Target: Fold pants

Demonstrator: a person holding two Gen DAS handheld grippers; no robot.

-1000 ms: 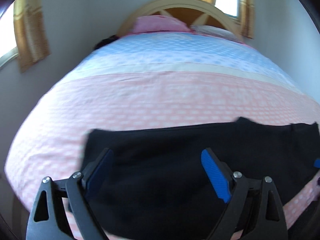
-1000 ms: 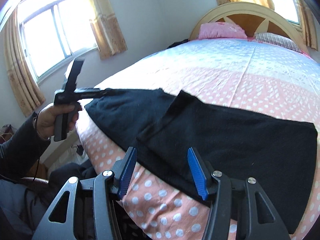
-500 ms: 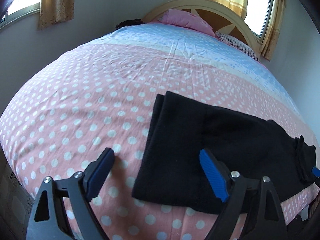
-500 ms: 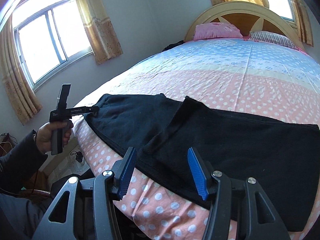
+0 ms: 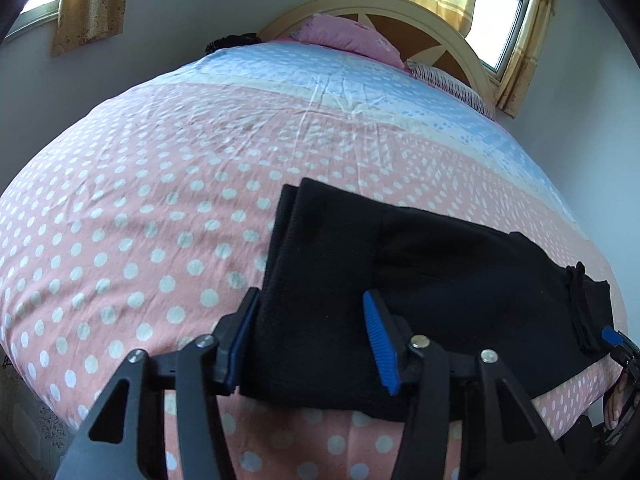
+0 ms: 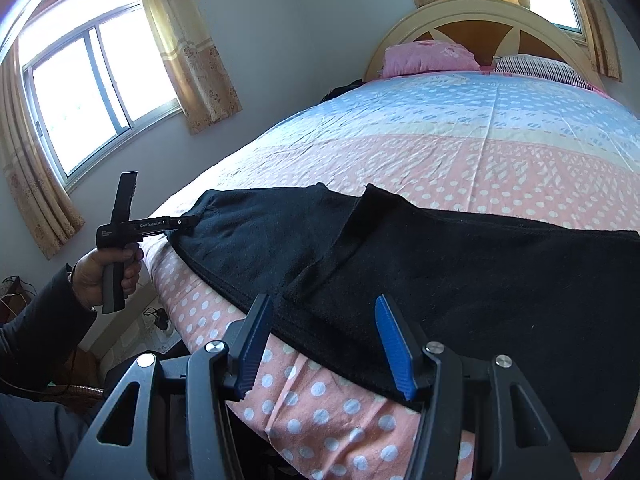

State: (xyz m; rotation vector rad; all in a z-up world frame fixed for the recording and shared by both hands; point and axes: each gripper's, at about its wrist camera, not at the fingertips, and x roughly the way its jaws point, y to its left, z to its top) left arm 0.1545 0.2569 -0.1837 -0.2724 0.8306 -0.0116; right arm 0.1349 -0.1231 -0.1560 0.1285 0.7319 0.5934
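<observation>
Black pants [image 5: 440, 280] lie flat along the near edge of the bed, one part folded over another; they also show in the right wrist view [image 6: 440, 272]. My left gripper [image 5: 308, 340] is open, its fingers straddling the left end of the pants near the bed edge. In the right wrist view the left gripper [image 6: 188, 222] sits at that far end of the pants, held by a hand. My right gripper [image 6: 324, 344] is open, its fingers over the near hem at the bed edge. Its tip [image 5: 612, 338] shows at the pants' right end.
The bed [image 5: 160, 200] has a pink dotted sheet, then blue toward the headboard [image 6: 480, 16]. A pink pillow [image 6: 428, 56] and a striped pillow [image 6: 540, 68] lie at the head. A window [image 6: 92, 96] with curtains is on the left wall. The floor by the bed holds cables [image 6: 158, 318].
My left gripper has moved in close to the left end of the pants, so its fingers now straddle the cloth. My right gripper has stayed almost still at the near hem.
</observation>
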